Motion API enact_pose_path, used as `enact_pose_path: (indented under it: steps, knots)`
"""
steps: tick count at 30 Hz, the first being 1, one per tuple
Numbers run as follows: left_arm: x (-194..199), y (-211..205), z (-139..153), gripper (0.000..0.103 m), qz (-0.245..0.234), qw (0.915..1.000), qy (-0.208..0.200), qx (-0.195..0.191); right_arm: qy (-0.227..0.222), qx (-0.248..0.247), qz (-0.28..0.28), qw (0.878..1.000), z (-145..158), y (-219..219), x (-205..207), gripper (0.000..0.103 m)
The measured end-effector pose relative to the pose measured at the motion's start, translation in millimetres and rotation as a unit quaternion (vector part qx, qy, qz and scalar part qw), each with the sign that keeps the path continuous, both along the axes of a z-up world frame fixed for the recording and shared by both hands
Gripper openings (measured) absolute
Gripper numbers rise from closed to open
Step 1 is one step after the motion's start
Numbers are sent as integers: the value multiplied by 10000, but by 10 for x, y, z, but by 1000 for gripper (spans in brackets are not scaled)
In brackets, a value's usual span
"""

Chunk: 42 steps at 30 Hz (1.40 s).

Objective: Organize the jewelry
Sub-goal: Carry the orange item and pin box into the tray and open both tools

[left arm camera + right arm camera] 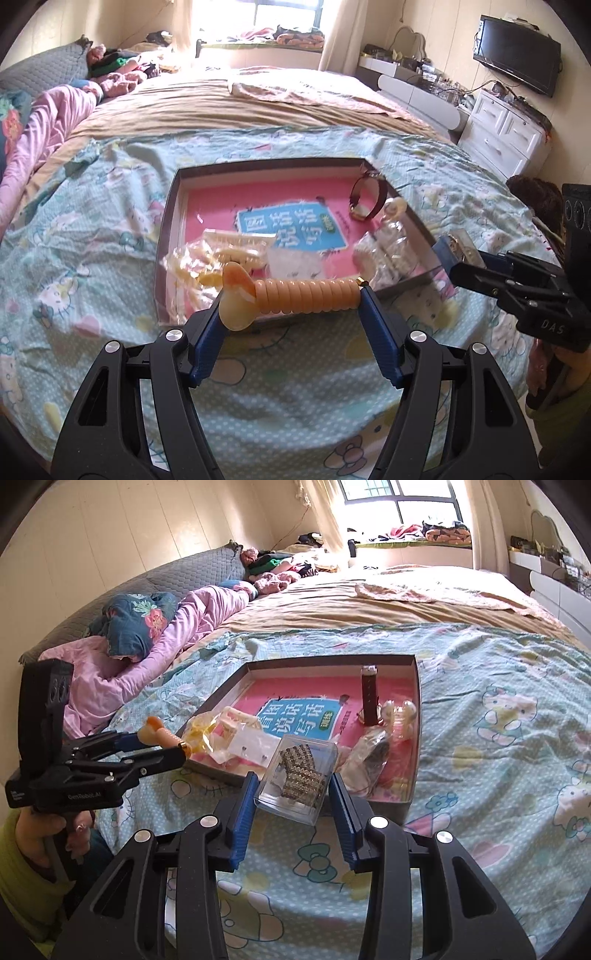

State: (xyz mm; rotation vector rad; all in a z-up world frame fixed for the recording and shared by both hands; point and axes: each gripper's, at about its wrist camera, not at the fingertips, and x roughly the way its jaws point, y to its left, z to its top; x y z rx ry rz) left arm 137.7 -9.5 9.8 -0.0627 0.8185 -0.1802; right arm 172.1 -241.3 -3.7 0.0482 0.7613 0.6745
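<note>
My left gripper is shut on an orange beaded bracelet with a pale shell-shaped pendant, held above the near edge of the grey tray. It also shows in the right wrist view. My right gripper is shut on a clear plastic box holding a rhinestone piece, over the tray's near edge. In the tray lie a brown-strap watch, pearl earrings and several small plastic bags.
The tray sits on a pink book on a light-blue cartoon bedsheet. A pink quilt and pillows lie at the far left. White drawers and a TV stand at the right.
</note>
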Motion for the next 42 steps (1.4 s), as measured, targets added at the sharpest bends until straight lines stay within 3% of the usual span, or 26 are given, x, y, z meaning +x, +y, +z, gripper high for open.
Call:
enact_pose_path:
  steps: [16,42]
  knots:
    - [304,-312,71,60,-267,9996,-93,-21,-489,-3,-397,9980,258,-288,223,37]
    - [605,-442,-342,60,-401,9987,318,-20,-162,-287,-583,9978,-135,-253,474,36]
